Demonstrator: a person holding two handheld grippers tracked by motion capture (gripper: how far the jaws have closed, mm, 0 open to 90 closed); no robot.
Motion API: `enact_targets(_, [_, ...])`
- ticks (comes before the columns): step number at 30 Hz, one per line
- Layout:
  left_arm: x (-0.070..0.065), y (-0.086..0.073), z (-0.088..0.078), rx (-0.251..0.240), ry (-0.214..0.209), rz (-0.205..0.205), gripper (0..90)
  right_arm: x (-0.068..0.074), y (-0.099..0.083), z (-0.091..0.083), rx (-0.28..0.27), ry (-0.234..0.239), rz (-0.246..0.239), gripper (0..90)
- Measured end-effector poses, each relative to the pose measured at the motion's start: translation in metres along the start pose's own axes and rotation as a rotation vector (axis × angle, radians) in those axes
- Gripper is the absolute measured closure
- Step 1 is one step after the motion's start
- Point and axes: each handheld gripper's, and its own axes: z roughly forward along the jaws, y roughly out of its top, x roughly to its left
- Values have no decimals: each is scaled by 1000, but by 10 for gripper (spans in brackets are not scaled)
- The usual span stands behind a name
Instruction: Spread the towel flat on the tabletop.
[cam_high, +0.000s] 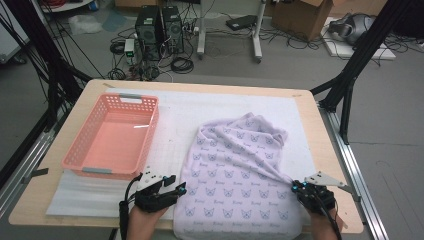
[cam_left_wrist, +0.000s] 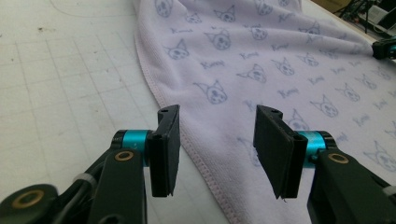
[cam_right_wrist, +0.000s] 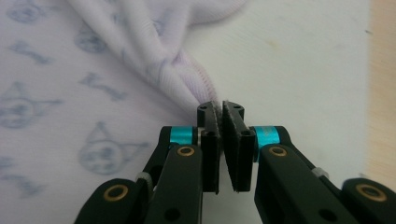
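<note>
From the left of the table, an empty pink basket (cam_high: 111, 136) sits on the white mat (cam_high: 175, 107), apart from the lavender cat-print towel (cam_high: 235, 170), which lies spread beside it and hangs over the near table edge. My left gripper (cam_high: 176, 186) rests low at the towel's left hem, its jaws standing about half open; in the left gripper view the stitched hem runs between them, but the pads (cam_left_wrist: 168, 149) press on nothing. I judge the cloth light, soft and limp, likely to sag and bunch wherever it is not held, so the hemmed edges and corners look the surest places to pinch. At the right, my right gripper (cam_high: 299, 186) is clamped tight on a gathered fold of the towel's right edge, ridges of cloth fanning away from the pinch. Both forearms enter from the near side, grippers held low and pointing forward across the table.
</note>
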Motion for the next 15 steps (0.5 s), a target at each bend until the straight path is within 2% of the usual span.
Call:
enact_targets(2, [-2, -1, 1, 5, 0, 9, 508, -2, -1, -4, -1, -33, -15, 852])
enact_targets(4, [-5, -2, 2, 11, -5, 17, 508, -6, -1, -9, -39, -28, 30, 751])
enact_targets(5, [-5, -2, 2, 14, -8, 21, 506, -8, 0, -12, -58, -16, 68, 693])
enact_targets(6, [-5, -2, 3, 14, -10, 19, 505, -11, 0, -14, -78, 10, 98, 687])
enact_targets(12, [-4, -2, 5, 33, -9, 11, 497, -18, 0, -33, -157, 40, 153, 663])
enact_targets(14, [-5, -3, 7, 50, -17, 10, 498, -18, 0, -38, -173, 68, 172, 655])
enact_targets(15, [-6, -3, 8, 63, -20, 12, 500, -17, -1, -38, -163, 89, 174, 646])
